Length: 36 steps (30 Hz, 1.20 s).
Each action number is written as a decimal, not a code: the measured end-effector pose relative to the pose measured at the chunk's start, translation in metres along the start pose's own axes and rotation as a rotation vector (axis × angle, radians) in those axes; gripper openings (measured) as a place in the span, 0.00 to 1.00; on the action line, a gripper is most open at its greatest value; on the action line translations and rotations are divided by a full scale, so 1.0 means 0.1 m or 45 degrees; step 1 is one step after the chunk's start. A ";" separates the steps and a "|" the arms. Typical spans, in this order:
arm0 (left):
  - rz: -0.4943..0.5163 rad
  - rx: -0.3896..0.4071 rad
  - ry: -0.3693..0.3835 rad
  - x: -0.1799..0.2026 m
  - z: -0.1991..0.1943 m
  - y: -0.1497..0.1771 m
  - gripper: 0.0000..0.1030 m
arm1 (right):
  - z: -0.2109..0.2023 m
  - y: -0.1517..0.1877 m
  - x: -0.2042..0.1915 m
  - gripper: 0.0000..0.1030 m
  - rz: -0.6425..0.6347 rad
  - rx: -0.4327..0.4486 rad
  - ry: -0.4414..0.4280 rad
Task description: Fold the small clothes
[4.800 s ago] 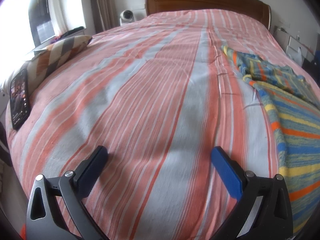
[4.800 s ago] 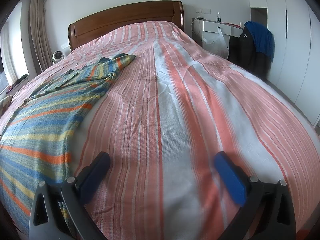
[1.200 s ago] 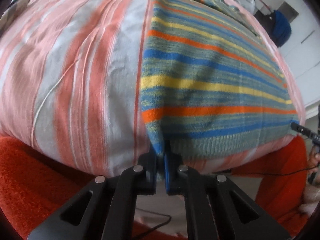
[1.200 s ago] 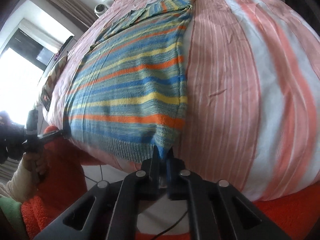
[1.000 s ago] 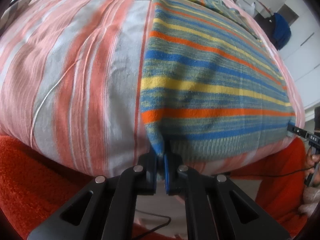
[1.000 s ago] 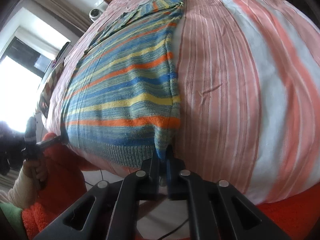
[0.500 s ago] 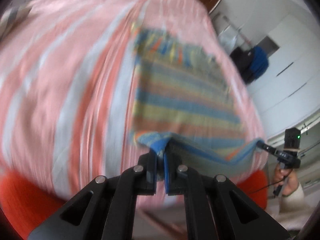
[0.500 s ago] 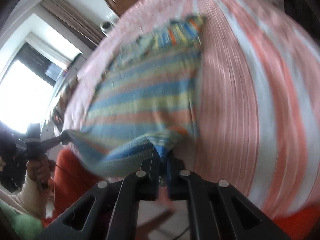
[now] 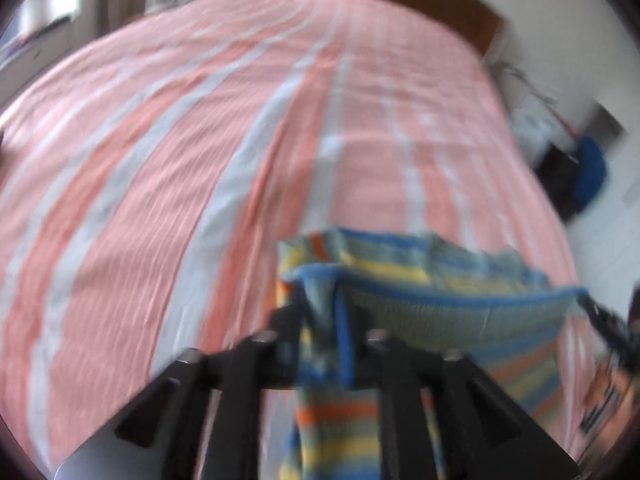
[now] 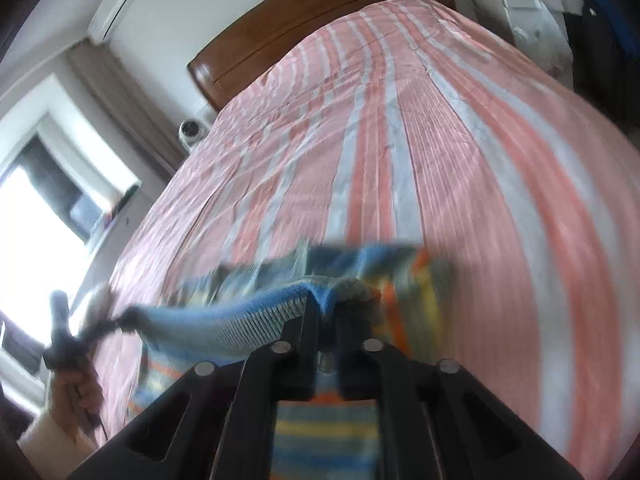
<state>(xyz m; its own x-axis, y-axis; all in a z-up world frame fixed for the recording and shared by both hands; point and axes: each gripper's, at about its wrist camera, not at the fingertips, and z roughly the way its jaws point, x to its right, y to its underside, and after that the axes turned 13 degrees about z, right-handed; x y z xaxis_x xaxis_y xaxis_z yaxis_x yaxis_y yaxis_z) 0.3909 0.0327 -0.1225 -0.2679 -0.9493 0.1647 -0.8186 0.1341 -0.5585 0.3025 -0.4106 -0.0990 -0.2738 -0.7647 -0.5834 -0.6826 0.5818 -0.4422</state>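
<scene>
— While our left gripper (image 9: 320, 336) and right gripper (image 10: 327, 320) carry the striped blue, yellow and orange knit sweater (image 9: 440, 280), where does its hem lie?

— Strung crosswise between us above the pink-striped bedspread (image 9: 160, 160); both jaws have just been parting, cloth between them.

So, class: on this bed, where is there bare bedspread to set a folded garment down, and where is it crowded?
Bare striped bedspread runs from the striped sweater up to the wooden headboard, and along both sides of the sweater. It is crowded at the near edge, where the sweater hangs between the left tool and right tool.
</scene>
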 end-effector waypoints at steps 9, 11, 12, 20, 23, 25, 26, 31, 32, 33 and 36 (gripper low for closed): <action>0.087 0.117 0.141 -0.17 -0.45 0.23 0.73 | 0.03 0.10 -0.26 0.43 -0.202 -0.208 -0.058; 0.185 0.016 0.226 0.02 -0.36 0.33 0.74 | 0.39 0.20 -0.43 0.43 -0.217 -0.477 -0.072; 0.213 -0.012 0.237 0.10 -0.31 0.36 0.74 | 0.68 0.24 -0.50 0.43 -0.203 -0.622 -0.041; 0.322 -0.055 0.193 0.41 -0.40 0.76 0.80 | 0.83 -0.20 -0.59 0.44 0.113 0.019 -0.083; 0.348 -0.040 0.131 0.39 -0.46 0.95 0.81 | 0.60 0.06 -0.69 0.44 -0.120 -0.175 -0.034; 0.381 -0.068 0.039 0.39 -0.34 1.04 0.78 | 0.36 0.36 -0.69 0.44 -0.309 -0.256 0.006; 0.383 -0.114 -0.037 0.38 -0.29 1.16 0.70 | 0.22 0.63 -0.62 0.43 -0.408 -0.329 0.053; 0.361 -0.076 -0.242 0.30 -0.66 1.51 0.77 | -0.41 1.30 0.25 0.24 -0.316 -0.351 0.285; 0.352 -0.061 -0.245 0.29 -0.77 1.58 0.78 | -0.55 1.34 0.29 0.32 -0.315 -0.316 0.344; 0.345 -0.051 -0.238 0.30 -0.84 1.63 0.80 | -0.76 1.40 0.32 0.33 -0.289 -0.245 0.383; 0.342 -0.003 -0.236 0.49 -1.09 1.86 0.90 | -1.26 1.66 0.36 0.62 -0.221 -0.067 0.269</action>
<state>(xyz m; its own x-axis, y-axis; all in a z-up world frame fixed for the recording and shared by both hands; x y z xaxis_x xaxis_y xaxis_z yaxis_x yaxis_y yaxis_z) 0.1705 0.0424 -0.1300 -0.3773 -0.9155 -0.1395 -0.7323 0.3872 -0.5602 0.0941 -0.3766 -0.1071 -0.2810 -0.8957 -0.3445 -0.7645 0.4260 -0.4839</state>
